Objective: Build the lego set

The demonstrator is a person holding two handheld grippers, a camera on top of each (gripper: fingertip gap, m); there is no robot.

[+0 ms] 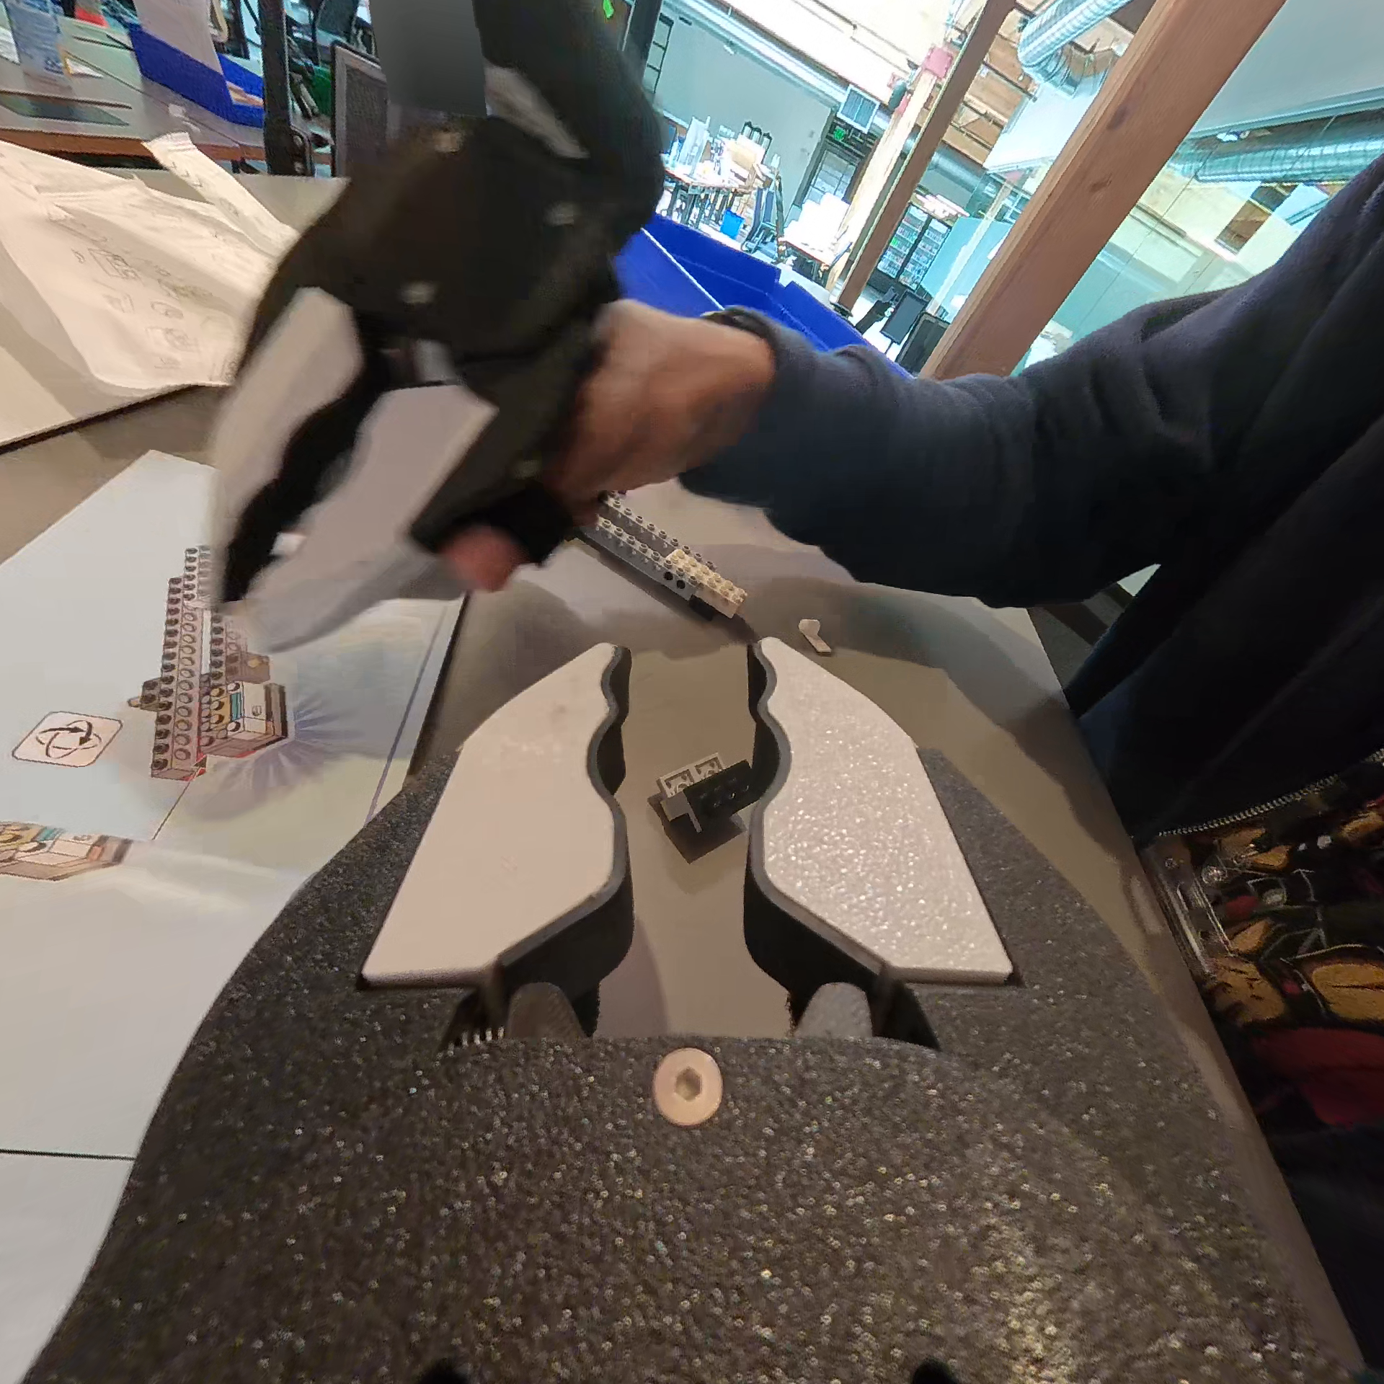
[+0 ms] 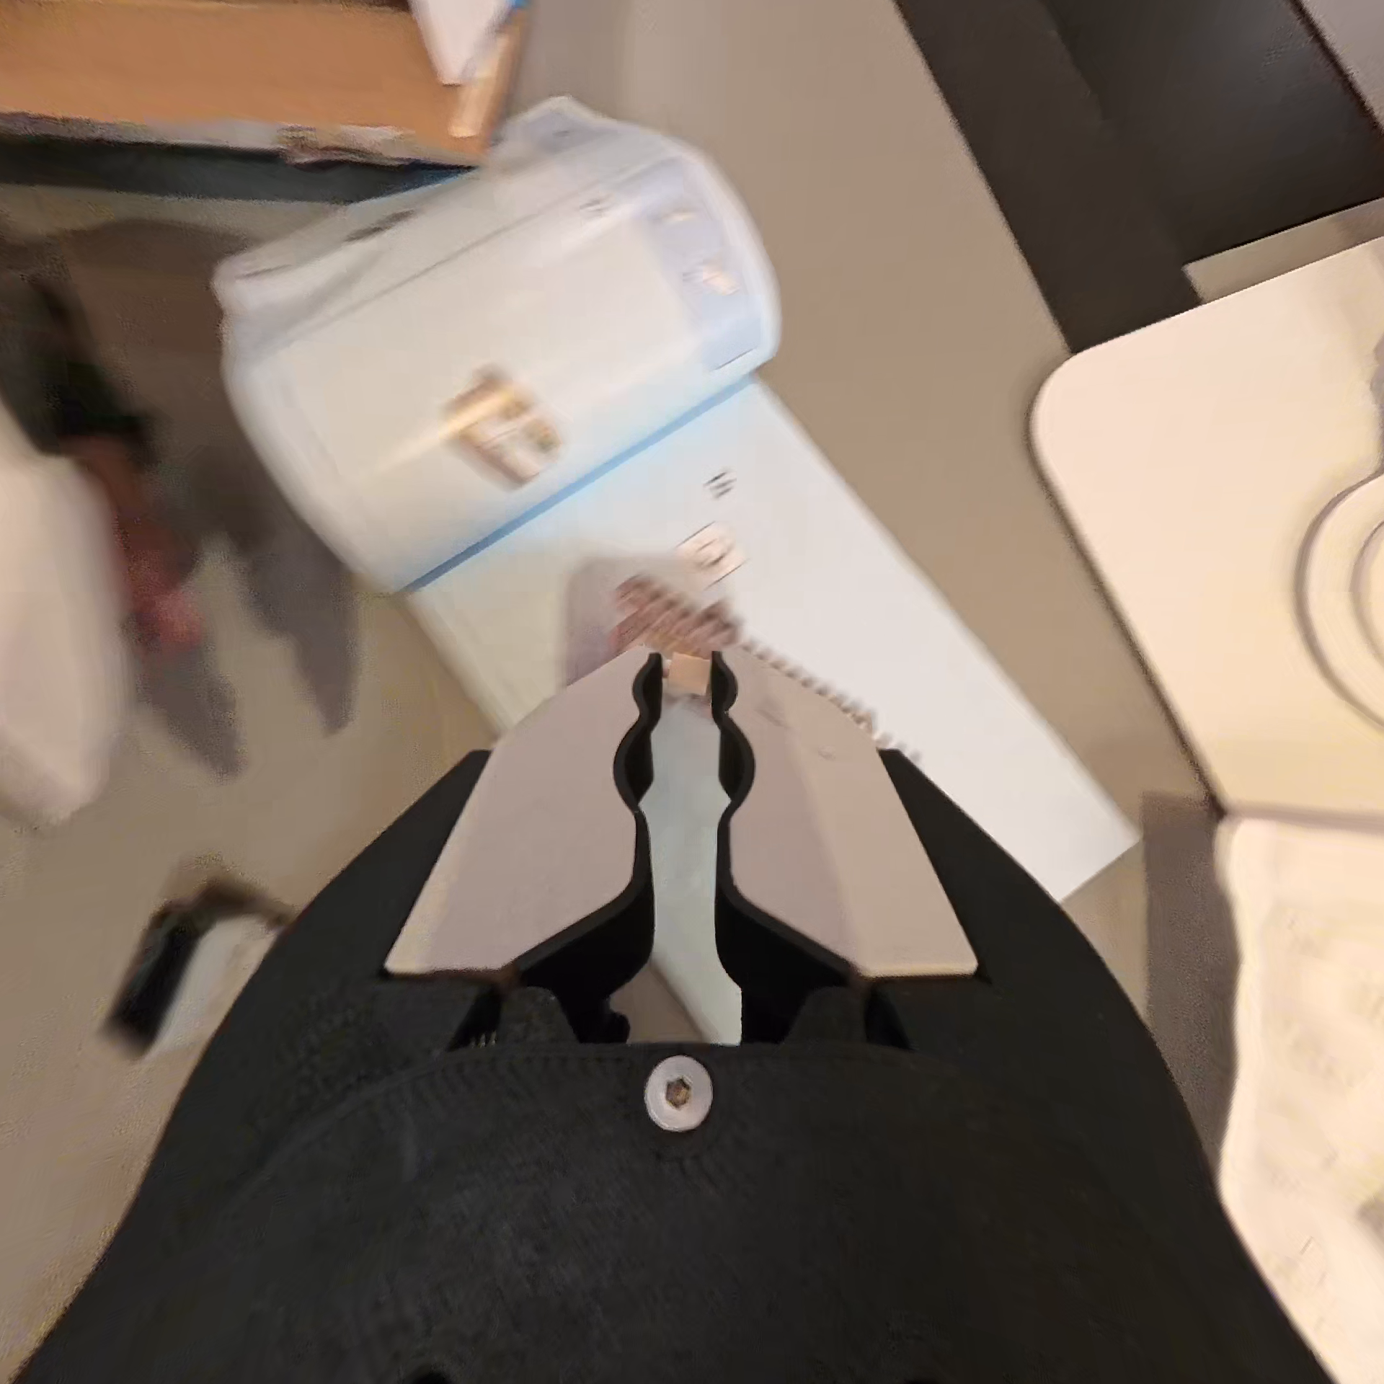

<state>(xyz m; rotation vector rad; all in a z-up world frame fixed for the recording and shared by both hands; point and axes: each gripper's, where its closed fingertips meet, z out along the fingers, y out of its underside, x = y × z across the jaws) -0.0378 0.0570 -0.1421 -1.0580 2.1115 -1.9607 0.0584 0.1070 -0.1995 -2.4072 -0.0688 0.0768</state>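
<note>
Left tongs gape over a small black-grey brick assembly; right tongs apparently pinch a tan brick.

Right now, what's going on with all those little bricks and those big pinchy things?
A person is holding two grippers over a table of toy building bricks. The right gripper pinches a small tan brick between its fingers above an open instruction booklet. The left gripper is open over a small grey and black brick piece on the table, touching only its right finger. A long grey brick assembly lies beyond it.
</note>
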